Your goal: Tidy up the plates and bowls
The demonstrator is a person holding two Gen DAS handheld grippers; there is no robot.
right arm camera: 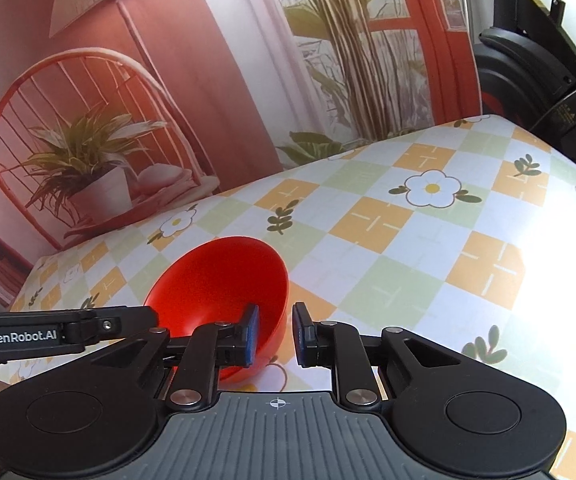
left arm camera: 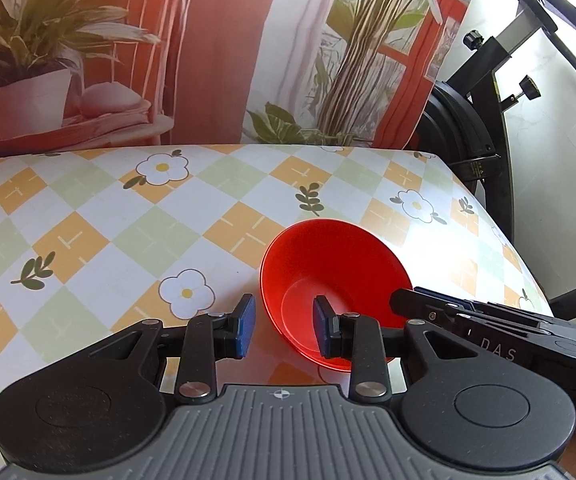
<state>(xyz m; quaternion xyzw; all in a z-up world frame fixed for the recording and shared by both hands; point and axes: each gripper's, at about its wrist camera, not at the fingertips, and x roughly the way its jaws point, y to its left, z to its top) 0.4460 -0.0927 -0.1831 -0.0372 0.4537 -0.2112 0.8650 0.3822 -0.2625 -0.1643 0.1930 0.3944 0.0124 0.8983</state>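
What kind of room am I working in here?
Likely a home room staged for recording: a table with a flowered checked tablecloth, a printed backdrop of plants and curtains, and an exercise bike behind.
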